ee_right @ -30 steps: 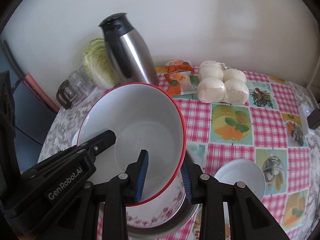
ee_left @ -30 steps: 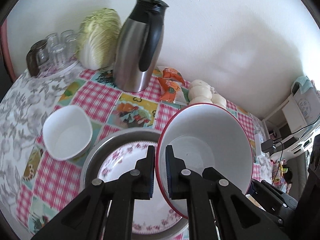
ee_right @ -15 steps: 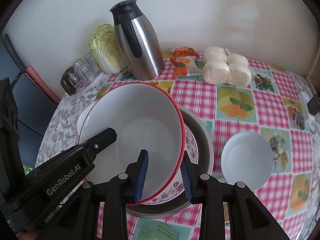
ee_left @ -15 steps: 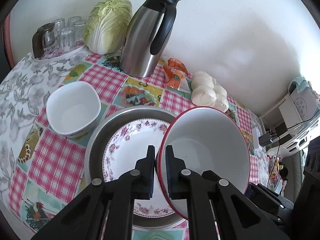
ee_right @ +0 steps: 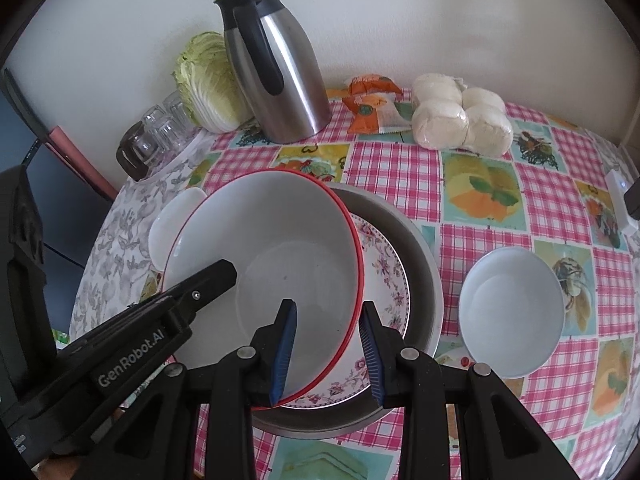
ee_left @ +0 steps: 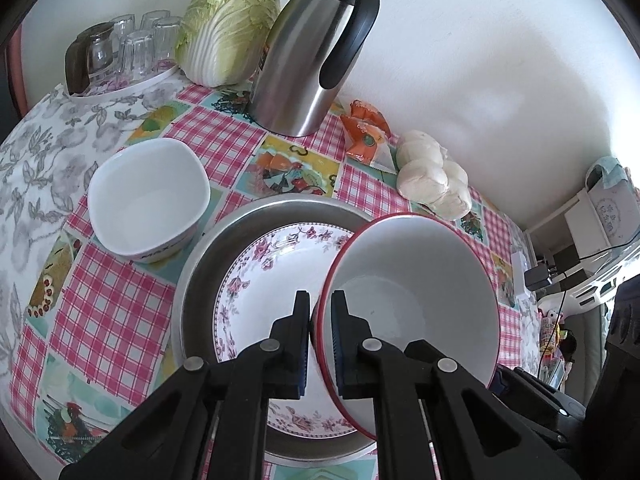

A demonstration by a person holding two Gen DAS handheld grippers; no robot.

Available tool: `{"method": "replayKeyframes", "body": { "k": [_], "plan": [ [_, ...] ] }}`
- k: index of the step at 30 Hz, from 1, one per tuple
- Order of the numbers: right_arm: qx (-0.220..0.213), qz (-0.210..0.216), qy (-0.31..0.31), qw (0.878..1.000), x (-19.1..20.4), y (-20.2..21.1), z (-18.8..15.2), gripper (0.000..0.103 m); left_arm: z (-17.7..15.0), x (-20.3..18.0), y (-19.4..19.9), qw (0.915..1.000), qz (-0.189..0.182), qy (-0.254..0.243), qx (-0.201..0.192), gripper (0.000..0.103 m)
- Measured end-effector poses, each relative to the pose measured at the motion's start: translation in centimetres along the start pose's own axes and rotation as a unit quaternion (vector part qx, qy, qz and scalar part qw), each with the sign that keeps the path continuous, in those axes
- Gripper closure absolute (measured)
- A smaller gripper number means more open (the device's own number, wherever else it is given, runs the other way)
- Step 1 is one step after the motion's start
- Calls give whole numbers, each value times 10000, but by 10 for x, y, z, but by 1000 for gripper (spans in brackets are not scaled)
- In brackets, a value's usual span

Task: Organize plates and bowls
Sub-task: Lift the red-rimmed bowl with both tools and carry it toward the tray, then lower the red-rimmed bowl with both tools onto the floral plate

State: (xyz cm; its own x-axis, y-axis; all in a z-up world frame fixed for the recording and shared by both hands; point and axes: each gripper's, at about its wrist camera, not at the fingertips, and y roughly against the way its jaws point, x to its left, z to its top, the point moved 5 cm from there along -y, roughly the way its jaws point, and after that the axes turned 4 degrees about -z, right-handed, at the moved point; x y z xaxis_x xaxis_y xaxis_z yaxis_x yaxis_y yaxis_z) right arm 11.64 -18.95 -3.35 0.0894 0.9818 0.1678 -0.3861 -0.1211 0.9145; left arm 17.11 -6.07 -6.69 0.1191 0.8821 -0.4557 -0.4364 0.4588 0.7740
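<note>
Looks like a home dining corner or kitchen. On a table against a plain white wall, a checked pink tablecloth (ee_right: 400,168) with pictures of food. At 12 o'clock a steel thermos jug (ee_right: 280,76), beside it a Chinese cabbage (ee_left: 228,24) and upturned drinking glasses (ee_left: 132,52) at 10 o'clock. At 1 o'clock wrapped steamed buns (ee_right: 460,120) and snack packets (ee_right: 372,104). Household dishes near the middle: a floral plate (ee_left: 276,264) inside a metal basin (ee_left: 208,272).

Red-rimmed white bowl (ee_right: 280,264) tilts over floral plate (ee_left: 260,280) in metal basin (ee_left: 200,264).
</note>
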Motion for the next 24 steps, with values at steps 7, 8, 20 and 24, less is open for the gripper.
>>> {"method": "replayKeyframes", "body": {
  "k": [7,8,20,24],
  "plan": [
    [296,69,-63,9995,-3,-22,-7,68,-2,11,-18,9996,57,116,254,95],
    [336,60,-66,9994,-3,-25,-8,68,-2,12,-20,9995,69,128,284,95],
    [428,34,9,9991,1,-42,-10,68,-1,25,-32,9987,95,302,409,95],
    [464,32,34,9989,3,-47,-12,68,0,28,-34,9984,96,376,405,94]
  ]
}}
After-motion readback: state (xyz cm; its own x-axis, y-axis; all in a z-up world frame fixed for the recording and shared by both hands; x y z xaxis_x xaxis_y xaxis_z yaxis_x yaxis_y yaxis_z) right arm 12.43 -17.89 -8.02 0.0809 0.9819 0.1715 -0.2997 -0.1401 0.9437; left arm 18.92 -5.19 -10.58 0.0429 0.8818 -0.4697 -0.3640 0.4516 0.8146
